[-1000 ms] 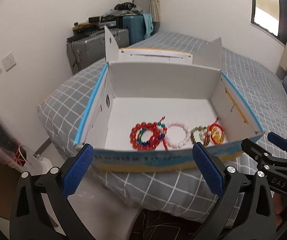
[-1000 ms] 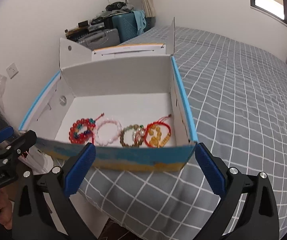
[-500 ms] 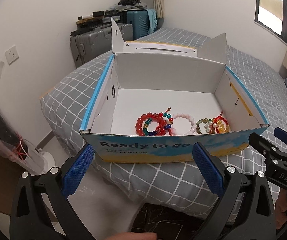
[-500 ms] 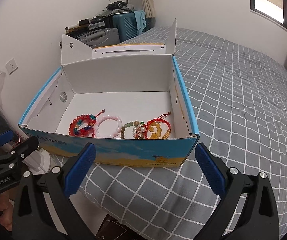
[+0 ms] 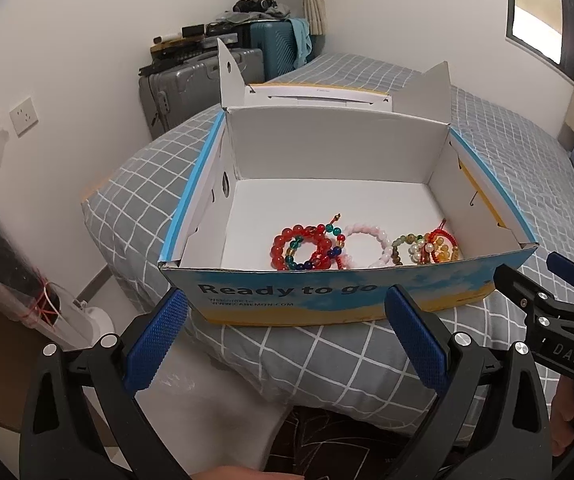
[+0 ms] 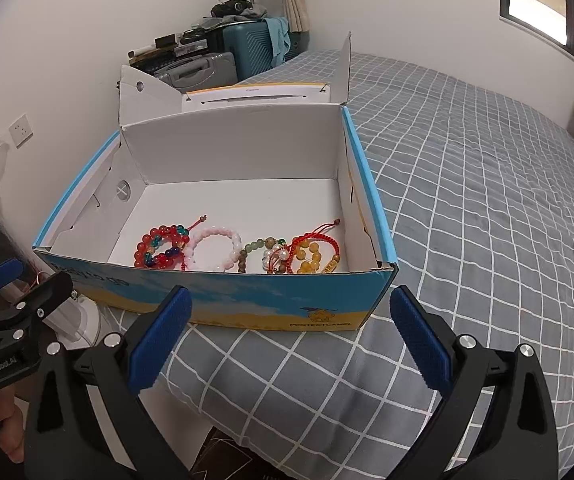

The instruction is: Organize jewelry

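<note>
**A:** Where is the jewelry?

**B:** Four groups of bracelets lie in a row on the white floor of an open cardboard box (image 6: 247, 292), close behind its near wall. Seen from the right wrist camera, from left to right: a red bead bracelet (image 6: 161, 247) tangled with a bracelet of mixed blue, green and yellow beads; a pale pink bead bracelet (image 6: 214, 249) touching it; a bracelet of green and brown beads (image 6: 255, 252) with a few white pearls; then a red cord bracelet with amber beads (image 6: 314, 253), nearest the right wall.

**A:** And the box itself?

**B:** It is blue and yellow outside, with "Ready to go" printed on the front. Its lid flap (image 6: 247, 94) stands open at the back. The box sits on a bed (image 6: 467, 200) covered in a grey sheet with a white grid, near the bed's corner.

**A:** What are the two tools doing?

**B:** The left hand-held gripper (image 5: 287, 340) is spread wide, blue pads apart, empty, in front of the box's near wall without touching it. The right hand-held gripper (image 6: 291, 340) is also spread wide and empty, just in front of the same wall. Each shows at the edge of the other's view, with a bit of the holding hand (image 6: 5, 428) below.

**A:** Anything beyond the bed?

**B:** Two suitcases (image 5: 203, 80) stand against the white wall, with clutter on top, and a wall socket (image 5: 25, 116) is to the left.
</note>
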{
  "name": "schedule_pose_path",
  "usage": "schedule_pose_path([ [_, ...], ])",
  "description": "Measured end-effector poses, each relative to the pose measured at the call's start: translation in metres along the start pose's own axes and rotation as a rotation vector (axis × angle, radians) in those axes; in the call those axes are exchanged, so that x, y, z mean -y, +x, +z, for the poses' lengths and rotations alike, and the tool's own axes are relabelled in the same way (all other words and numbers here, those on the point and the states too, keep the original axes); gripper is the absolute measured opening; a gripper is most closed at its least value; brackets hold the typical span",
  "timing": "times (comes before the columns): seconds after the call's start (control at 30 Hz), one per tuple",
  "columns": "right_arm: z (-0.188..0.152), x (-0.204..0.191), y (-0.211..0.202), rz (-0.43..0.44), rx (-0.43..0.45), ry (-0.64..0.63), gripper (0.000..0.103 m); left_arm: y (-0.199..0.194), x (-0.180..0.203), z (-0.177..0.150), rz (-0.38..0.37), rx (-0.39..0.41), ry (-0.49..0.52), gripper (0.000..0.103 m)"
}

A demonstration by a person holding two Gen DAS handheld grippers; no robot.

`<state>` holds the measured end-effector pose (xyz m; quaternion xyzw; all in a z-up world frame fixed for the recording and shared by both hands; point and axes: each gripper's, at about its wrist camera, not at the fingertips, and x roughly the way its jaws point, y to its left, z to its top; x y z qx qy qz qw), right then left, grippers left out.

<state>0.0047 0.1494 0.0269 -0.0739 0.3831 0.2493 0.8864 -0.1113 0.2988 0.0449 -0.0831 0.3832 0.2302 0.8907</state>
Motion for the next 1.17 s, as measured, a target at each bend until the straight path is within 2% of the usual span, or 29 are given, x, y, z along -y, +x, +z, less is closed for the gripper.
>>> schedule_pose_path([
  [1.17, -0.0004, 0.001, -0.0009, -0.003, 0.009, 0.006, 0.095, 0.0013, -0.0005, -0.0025, 0.001, 0.007, -0.02, 0.097],
])
